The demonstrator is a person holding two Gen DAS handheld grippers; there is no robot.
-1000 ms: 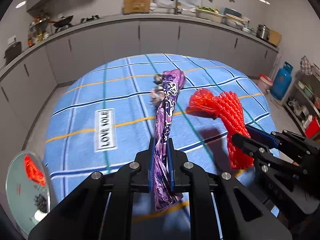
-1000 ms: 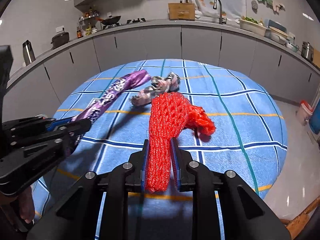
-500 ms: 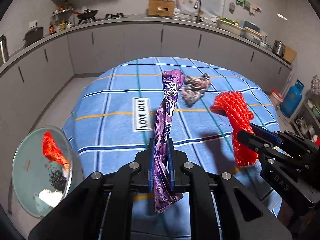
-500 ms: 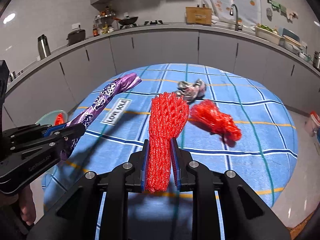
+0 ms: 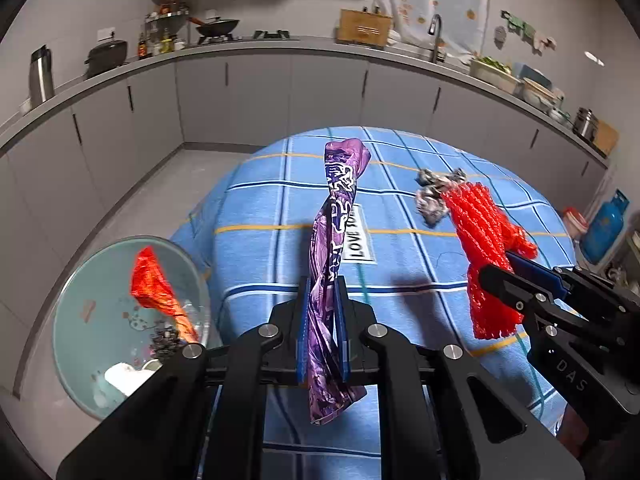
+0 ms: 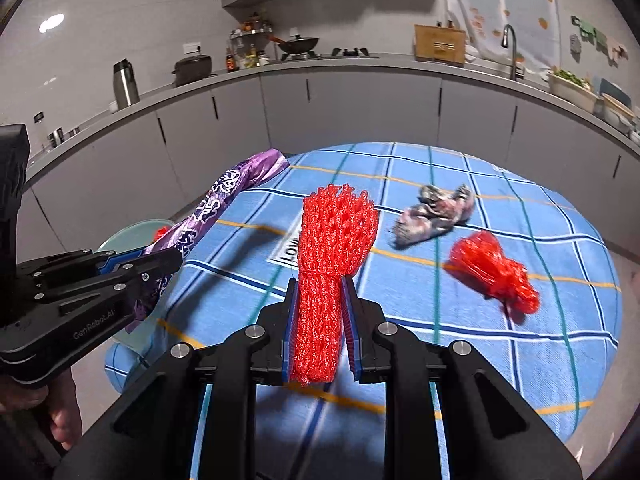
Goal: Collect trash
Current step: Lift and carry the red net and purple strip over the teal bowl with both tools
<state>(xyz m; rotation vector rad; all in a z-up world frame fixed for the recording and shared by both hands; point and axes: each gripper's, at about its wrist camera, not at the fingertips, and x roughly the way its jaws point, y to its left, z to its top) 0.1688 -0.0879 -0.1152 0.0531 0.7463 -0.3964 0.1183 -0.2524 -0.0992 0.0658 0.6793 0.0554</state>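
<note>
"LOVE" label (image 5: 357, 236) on blue checked tablecloth (image 5: 400, 208), "GenRobot.AI" on left gripper (image 5: 323, 312), clamped on twisted purple wrapper (image 5: 334, 240) near the table's left edge; teal bin (image 5: 80, 320) just beside that edge; right gripper (image 6: 319, 320) clamped on red mesh net (image 6: 328, 256); crumpled wrapper (image 6: 434, 214) and red mesh wad (image 6: 494, 272) lying beyond on the cloth

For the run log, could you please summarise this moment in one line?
left gripper: holds purple wrapper | right gripper: holds red net | bin: left of table | on table: crumpled wrapper, red bag
</note>
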